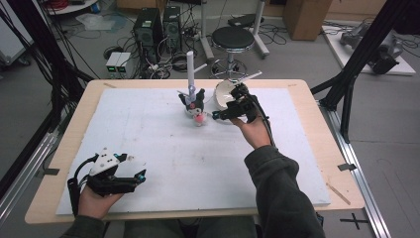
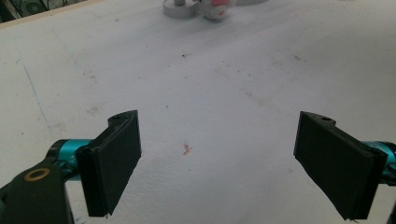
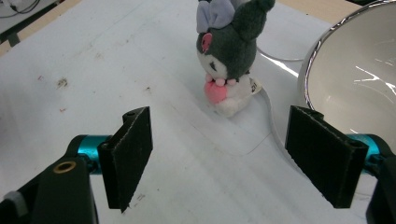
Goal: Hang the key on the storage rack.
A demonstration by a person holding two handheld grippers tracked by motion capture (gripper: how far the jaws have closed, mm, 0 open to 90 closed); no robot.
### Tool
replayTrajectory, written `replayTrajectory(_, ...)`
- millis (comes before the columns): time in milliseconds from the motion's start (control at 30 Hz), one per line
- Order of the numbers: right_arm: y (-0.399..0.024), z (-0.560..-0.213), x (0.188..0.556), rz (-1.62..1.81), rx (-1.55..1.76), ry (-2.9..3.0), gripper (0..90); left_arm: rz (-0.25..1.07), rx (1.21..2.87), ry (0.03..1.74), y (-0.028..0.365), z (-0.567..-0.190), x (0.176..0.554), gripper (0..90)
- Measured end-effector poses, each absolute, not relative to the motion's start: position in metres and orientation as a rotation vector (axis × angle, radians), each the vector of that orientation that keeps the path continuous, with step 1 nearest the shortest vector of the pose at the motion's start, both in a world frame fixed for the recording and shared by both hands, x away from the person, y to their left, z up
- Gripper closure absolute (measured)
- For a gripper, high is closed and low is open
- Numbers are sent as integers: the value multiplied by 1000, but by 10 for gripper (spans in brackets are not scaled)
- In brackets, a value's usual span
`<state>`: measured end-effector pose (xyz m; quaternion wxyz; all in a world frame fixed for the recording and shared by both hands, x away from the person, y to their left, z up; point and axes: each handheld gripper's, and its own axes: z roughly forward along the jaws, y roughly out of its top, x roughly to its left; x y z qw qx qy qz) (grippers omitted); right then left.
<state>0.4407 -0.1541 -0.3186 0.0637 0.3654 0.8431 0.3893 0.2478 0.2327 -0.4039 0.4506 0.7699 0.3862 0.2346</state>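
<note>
Our right gripper [image 3: 219,158] has its jaws apart and empty, aimed at the plush [image 3: 229,56], which stands just ahead beside the bowl [image 3: 355,79]. Nothing grasped yet, we judge. Our left gripper [image 2: 217,158] waits, jaws apart.

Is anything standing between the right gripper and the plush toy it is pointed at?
Nothing visible does. The right gripper has its jaws open with bare white board between them and the plush toy. The white bowl sits off to the side, and the stand with its post is behind the toy.
</note>
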Motion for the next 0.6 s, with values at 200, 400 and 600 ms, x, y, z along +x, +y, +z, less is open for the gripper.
replayTrajectory(200,-162,-321,434,1199,1105,2533,218,584,1909,955,233,-404,247,152)
replayTrajectory(400,-171,-325,428,1228,1118,2515,218,582,1907,957,232,-404,247,152)
replayTrajectory(600,-179,-330,423,1239,1132,2508,217,578,1905,956,232,-404,248,153)
